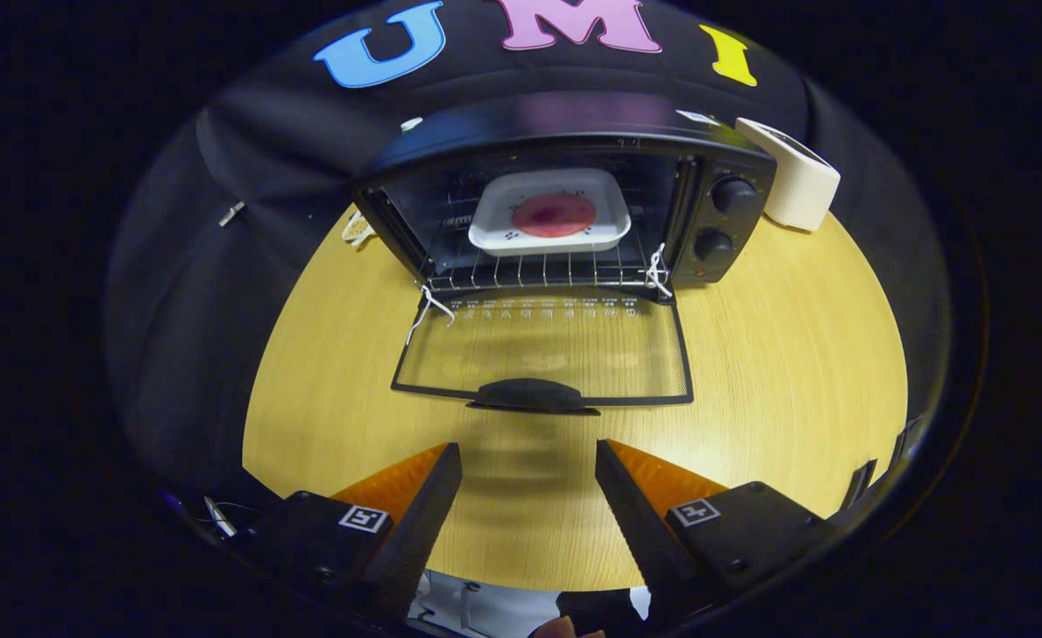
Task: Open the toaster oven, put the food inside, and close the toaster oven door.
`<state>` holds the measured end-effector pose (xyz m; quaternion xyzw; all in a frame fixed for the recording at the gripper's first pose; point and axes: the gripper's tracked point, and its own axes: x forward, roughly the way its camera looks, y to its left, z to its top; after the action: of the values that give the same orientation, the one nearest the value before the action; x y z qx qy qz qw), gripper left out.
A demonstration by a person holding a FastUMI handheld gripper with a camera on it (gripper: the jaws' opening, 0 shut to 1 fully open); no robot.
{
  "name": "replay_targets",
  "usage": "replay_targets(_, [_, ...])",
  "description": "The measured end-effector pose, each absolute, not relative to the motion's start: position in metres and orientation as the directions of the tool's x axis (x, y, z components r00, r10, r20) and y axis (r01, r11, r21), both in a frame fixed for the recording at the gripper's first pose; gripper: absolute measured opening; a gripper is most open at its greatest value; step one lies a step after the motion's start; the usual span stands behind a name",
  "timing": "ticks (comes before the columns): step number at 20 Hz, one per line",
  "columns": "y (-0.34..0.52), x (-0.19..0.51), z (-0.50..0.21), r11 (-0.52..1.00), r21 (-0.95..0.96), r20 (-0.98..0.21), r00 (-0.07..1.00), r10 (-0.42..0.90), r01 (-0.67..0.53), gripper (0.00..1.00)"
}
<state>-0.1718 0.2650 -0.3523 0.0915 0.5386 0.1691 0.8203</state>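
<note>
Glass door (543,350) lies flat, handle (534,395) crosswise at frame centre, straight beyond my gripper (528,465); fingers wide apart, holding nothing.

gripper (528,456): fingers spread wide apart, nothing between them | contact: none, both fingers free | pose: 2 fingers (423,505) point forward, roughly level with each other, angled slightly toward each other at the tips | body: 2 housing blocks behind the fingers, 1 square marker on each
</note>
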Motion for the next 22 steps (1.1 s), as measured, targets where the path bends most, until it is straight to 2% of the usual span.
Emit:
replay_targets(10, [0.282,-0.174,-0.421,0.954,0.252,-0.91,0.298,0.29,-0.161,0.99])
replay_targets(15, [0.287,-0.148,-0.434,0.971,0.217,-0.908,0.345,0.237,-0.096,1.0])
replay_targets(17, [0.287,-0.146,-0.433,0.977,0.2,-0.92,0.331,0.211,-0.068,0.99])
replay_targets(22, [0.284,-0.146,-0.421,0.971,0.227,-0.897,0.373,0.239,-0.077,0.99])
